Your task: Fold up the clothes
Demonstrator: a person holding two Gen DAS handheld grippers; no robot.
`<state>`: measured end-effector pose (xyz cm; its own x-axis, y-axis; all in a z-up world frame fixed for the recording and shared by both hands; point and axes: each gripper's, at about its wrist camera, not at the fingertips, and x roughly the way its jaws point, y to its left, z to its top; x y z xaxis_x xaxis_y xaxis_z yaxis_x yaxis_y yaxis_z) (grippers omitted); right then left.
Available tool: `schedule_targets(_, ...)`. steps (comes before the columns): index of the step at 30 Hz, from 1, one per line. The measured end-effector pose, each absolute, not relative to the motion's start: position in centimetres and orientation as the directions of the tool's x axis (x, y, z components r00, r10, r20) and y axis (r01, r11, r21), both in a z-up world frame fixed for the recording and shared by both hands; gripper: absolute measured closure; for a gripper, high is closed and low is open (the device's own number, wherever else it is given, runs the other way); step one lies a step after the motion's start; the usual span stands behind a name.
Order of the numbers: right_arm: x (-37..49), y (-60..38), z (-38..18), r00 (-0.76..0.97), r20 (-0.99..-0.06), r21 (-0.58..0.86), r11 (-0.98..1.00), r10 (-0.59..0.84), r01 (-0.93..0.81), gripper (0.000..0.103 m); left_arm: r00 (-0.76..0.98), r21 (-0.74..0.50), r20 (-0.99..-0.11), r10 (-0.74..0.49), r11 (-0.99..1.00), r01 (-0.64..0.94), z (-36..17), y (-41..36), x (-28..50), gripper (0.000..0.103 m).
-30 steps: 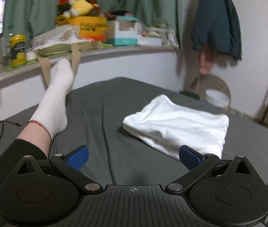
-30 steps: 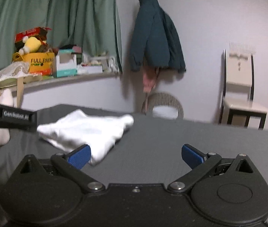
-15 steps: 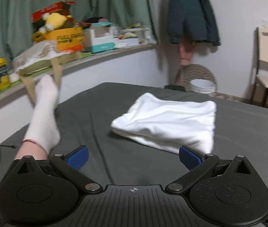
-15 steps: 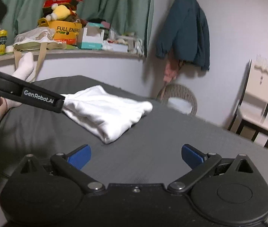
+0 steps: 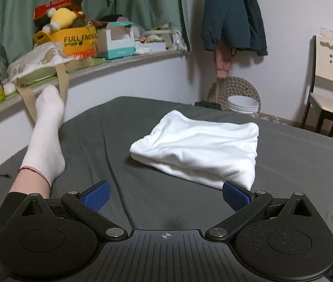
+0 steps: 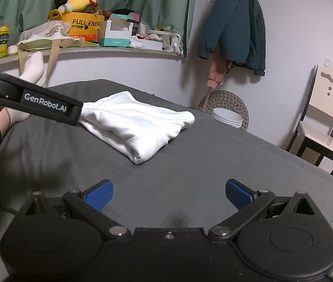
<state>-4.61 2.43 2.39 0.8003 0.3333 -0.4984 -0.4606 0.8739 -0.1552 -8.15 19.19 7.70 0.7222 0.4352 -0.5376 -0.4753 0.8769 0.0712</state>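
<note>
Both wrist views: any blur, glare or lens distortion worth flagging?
Left wrist view: sharp, dim even light, no glare; the shelf bows from the fisheye. Right wrist view: sharp too; the white folded garment stays detailed, soft shadow beneath; the left tongs' arm crosses the frame, hiding its near corner.

- folded white garment (image 5: 201, 150): soft matt cloth
- bed sheet (image 5: 110, 136): dark grey matt fabric, creased
- left hand-held gripper (image 5: 165, 193): matt black plastic, ribbed blue pads (image 5: 94, 197)

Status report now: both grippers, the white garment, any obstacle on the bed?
Left gripper open, right gripper open, both empty. White garment folded on the grey bed. Socked foot beside it, apart.
</note>
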Motion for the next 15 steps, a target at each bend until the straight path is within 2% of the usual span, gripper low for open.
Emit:
schedule_targets(9, -4.19, 2.18, 2.31, 0.791, -0.521, -0.143, 0.881, 0.320, -0.450, 0.000, 0.699, 0.080, -0.575, 0.425, 0.880, -0.468, 7.21, 19.48, -7.58, 0.001)
schedule_targets(15, -3.89, 1.82, 2.19, 0.793, -0.525, -0.139, 0.888, 0.309, -0.438, 0.000, 0.702, 0.043, -0.605, 0.376, 0.896, -0.442, 7.03, 19.79, -7.15, 0.001)
